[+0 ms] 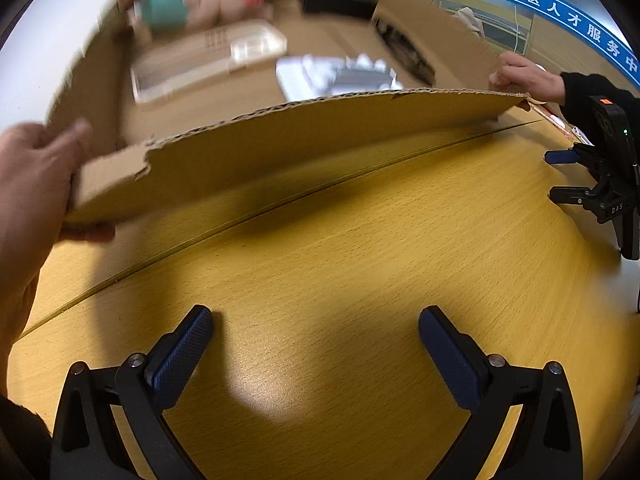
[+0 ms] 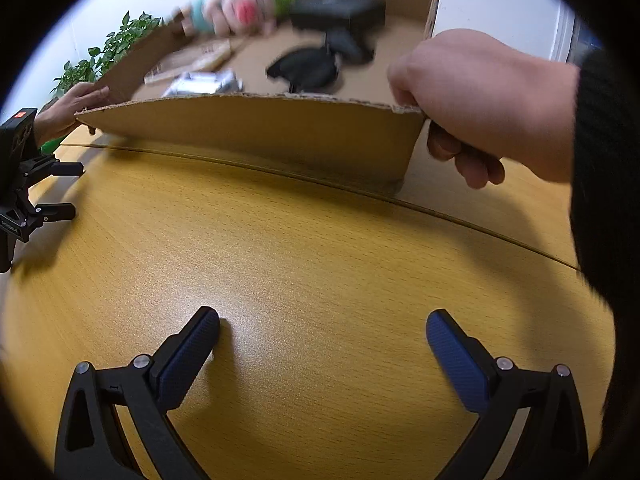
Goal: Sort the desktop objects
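Observation:
A brown cardboard box [image 1: 304, 140] is tilted toward me, held by two bare hands, one at its left corner [image 1: 36, 184] and one at its right corner [image 1: 520, 76]. Blurred objects lie inside: a clear plastic case [image 1: 212, 60], a white and grey item [image 1: 340, 74], teal and red items [image 1: 168, 0]. The box also shows in the right wrist view [image 2: 256, 136], with black items [image 2: 308, 66] inside. My left gripper [image 1: 316, 344] is open and empty over the wooden table. My right gripper [image 2: 322, 344] is open and empty; it also shows in the left wrist view [image 1: 564, 176].
The yellow wooden table [image 1: 360, 280] has a seam running across it in front of the box. A green plant [image 2: 108, 52] stands at the far left. The left gripper shows at the left edge of the right wrist view [image 2: 60, 190]. A blue sign [image 1: 560, 16] hangs behind.

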The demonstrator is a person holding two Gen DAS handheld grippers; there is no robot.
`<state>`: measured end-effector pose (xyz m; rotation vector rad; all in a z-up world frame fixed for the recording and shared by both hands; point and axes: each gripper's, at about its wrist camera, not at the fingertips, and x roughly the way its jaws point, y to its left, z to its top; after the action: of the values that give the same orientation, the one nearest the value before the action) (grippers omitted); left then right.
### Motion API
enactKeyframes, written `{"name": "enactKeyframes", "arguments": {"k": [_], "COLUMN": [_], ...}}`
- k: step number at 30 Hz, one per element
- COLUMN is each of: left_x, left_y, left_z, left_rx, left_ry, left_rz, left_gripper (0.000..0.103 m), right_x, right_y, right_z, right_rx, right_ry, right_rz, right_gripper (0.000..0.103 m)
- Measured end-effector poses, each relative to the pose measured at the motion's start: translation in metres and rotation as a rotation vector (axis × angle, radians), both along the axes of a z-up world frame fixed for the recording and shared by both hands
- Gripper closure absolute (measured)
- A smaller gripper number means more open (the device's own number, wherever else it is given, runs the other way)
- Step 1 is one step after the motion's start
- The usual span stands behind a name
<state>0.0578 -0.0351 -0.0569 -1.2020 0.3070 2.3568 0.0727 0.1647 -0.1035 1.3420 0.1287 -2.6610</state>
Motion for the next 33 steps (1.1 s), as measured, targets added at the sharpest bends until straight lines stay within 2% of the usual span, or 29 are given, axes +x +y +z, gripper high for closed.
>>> {"name": "enactKeyframes", "arguments": {"k": [33], "left_x": [0.0044], "left_y": [-0.005], "left_z": [0.0044], "left_rx": [-0.001], "left_ry": [0.001], "left_rz": [-0.007], "left_gripper": [0.0], "right_x": [0.0], "right_y": [-0.0008], "right_z": [-0.0012], "right_rx": [-0.001], "right_ry": [-0.004], "right_rz": [0.002], "right_gripper": [0.0]}}
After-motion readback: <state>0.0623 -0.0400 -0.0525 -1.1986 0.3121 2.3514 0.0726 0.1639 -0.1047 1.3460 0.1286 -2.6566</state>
